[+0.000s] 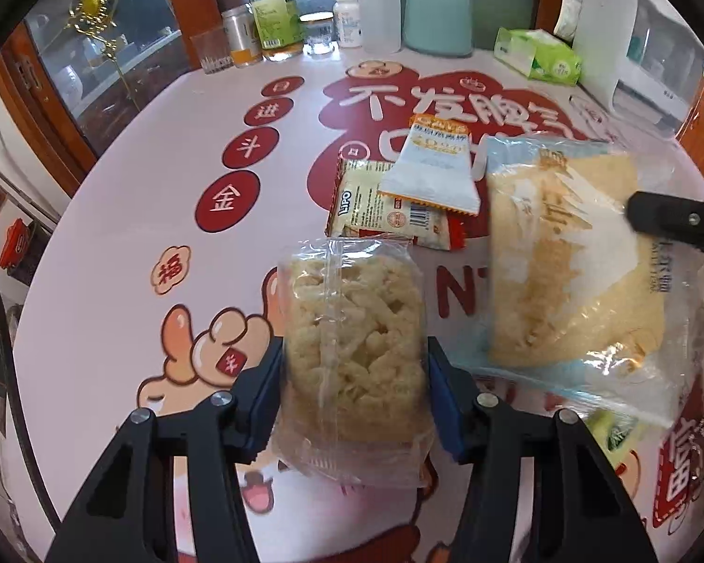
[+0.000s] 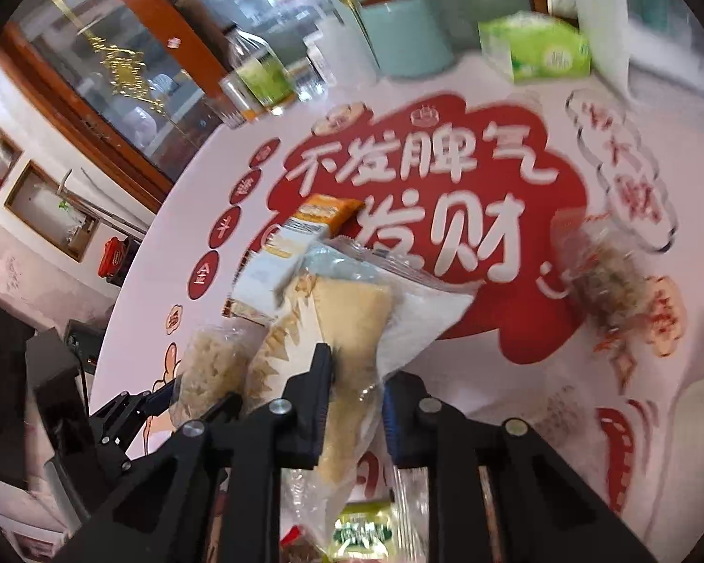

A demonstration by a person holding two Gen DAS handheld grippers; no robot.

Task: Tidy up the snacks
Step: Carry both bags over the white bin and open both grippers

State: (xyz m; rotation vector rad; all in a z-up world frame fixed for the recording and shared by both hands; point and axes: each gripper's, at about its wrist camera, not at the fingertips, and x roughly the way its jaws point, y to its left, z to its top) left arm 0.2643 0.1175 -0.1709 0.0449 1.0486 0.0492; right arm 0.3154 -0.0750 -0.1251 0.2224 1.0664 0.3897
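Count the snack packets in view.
6: puffed snack in left gripper; sandwich bag in right gripper; Lipo pack under white sachet; blurred clear packet; green packet. More may hide.

Clear-wrapped puffed rice cake (image 1: pixel 352 347), pale yellow, upright, above the tablecloth. Large clear bag of yellow sandwich bread (image 1: pixel 572 262), tilted, just right of it. White-and-orange packet (image 1: pixel 434 164) overlapping a Lipo biscuit packet (image 1: pixel 375 206), flat behind.
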